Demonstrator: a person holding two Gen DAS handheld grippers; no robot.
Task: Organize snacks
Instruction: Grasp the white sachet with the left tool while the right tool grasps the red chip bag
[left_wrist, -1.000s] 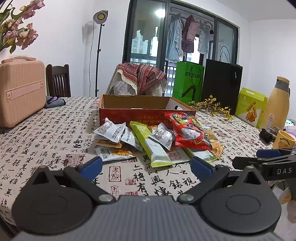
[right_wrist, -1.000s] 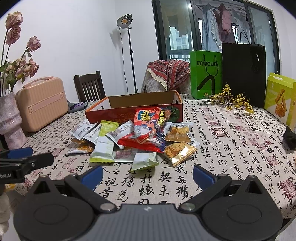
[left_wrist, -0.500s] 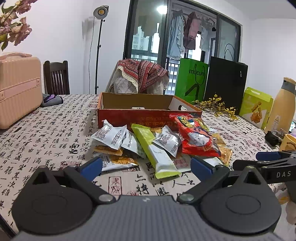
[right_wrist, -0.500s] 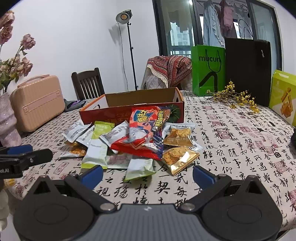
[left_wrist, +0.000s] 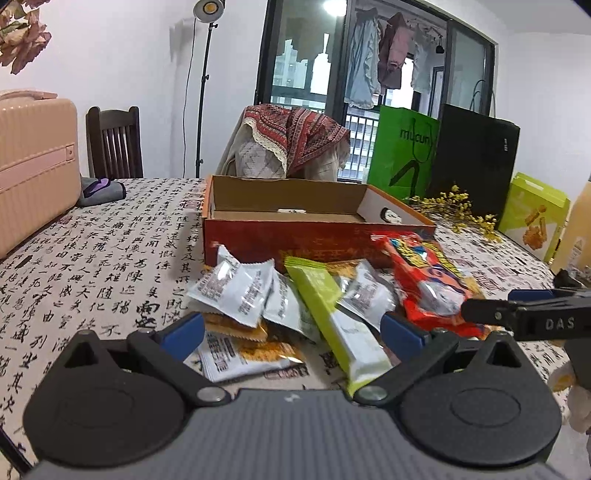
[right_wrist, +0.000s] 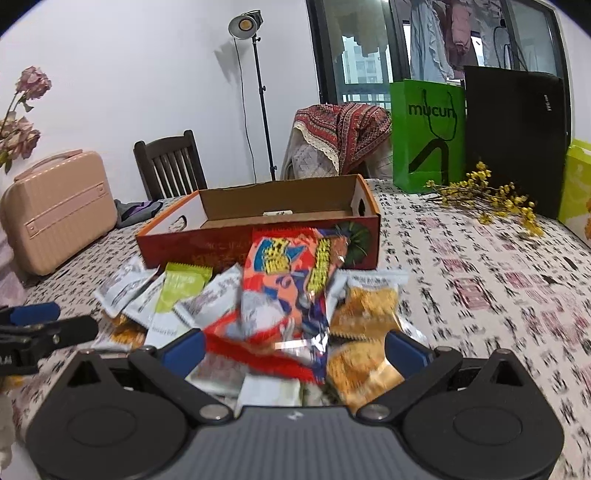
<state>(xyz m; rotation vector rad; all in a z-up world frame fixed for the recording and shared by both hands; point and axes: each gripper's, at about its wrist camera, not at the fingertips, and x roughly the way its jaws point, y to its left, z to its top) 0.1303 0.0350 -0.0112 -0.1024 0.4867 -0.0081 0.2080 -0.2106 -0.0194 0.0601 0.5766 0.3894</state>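
A pile of snack packets lies on the patterned tablecloth in front of an open red cardboard box (left_wrist: 317, 236) (right_wrist: 258, 240). In the pile I see a large red chip bag (left_wrist: 432, 288) (right_wrist: 288, 291), a green bar (left_wrist: 332, 317) (right_wrist: 177, 291), white sachets (left_wrist: 236, 291) and golden cracker packs (right_wrist: 369, 310). My left gripper (left_wrist: 291, 332) is open, its fingers straddling the near left of the pile. My right gripper (right_wrist: 295, 347) is open, its fingers either side of the red bag's near end. The box holds one small white item (left_wrist: 291, 211).
A pink case (left_wrist: 33, 166) stands at the left. Green (left_wrist: 402, 155) and black (left_wrist: 476, 162) bags stand behind the box, with yellow dried flowers (left_wrist: 458, 210) beside them. A lime carton (left_wrist: 535, 218) is at the far right. Chairs (right_wrist: 170, 166) stand beyond the table.
Both grippers have moved forward toward the snack pile, which now looms larger and reaches between the fingers. Both stay open. The snacks have not moved.
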